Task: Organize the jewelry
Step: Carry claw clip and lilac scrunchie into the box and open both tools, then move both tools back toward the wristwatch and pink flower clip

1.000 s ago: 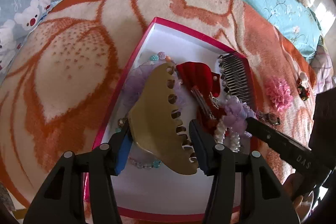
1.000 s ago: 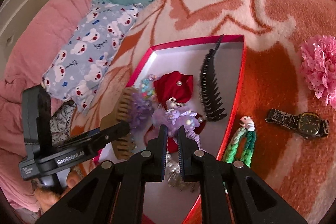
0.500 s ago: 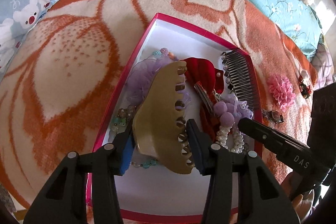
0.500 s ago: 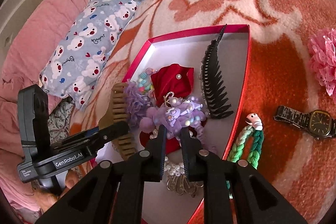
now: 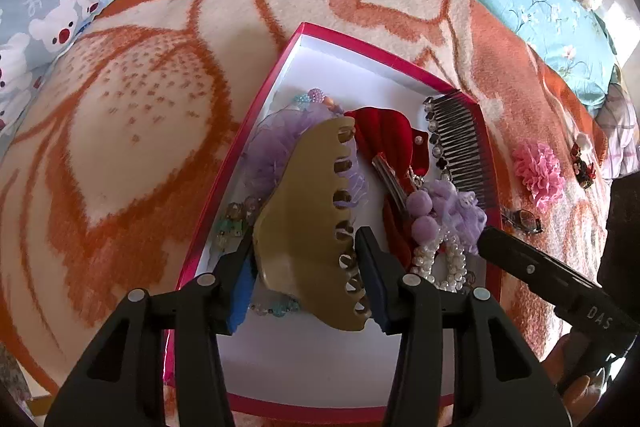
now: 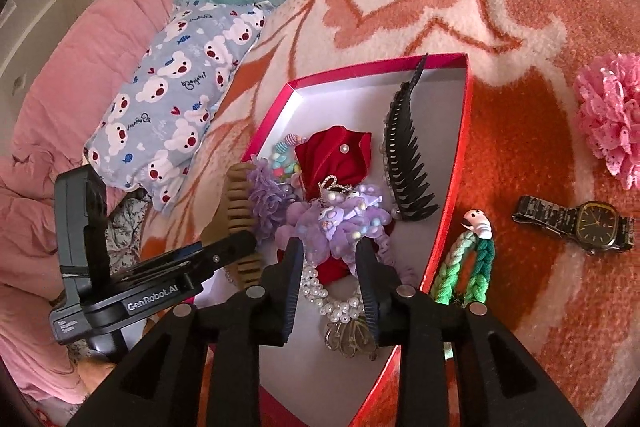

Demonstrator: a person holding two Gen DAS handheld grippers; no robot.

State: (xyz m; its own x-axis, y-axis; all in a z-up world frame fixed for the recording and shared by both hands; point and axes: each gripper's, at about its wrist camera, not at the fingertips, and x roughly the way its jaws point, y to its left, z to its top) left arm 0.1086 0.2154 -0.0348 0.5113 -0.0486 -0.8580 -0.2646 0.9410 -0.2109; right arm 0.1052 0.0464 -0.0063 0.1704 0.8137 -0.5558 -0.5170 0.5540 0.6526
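Orange-and-cream blanket (image 5: 140,131) covers the bed, bear-print pillow (image 6: 172,99) upper left. Left tongs (image 5: 306,263) clamp the tan claw clip (image 5: 312,227) over the pink box (image 5: 240,155). Right tongs (image 6: 328,267) gape above the purple scrunchie (image 6: 332,223). Only the right view catches the green braid (image 6: 468,267) beside the box.

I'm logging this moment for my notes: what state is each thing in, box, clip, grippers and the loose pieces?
Pink-rimmed white cardboard box: lidless, partly filled.
Tan plastic claw hair clip: held over the box.
Left gripper: shut on the clip.
Right gripper: open, empty, over the purple lace bow.
Black toothed hair comb: inside the box.
Dark square-faced wristwatch: on the blanket, outside.
Green braided bracelet: outside, beside the box.
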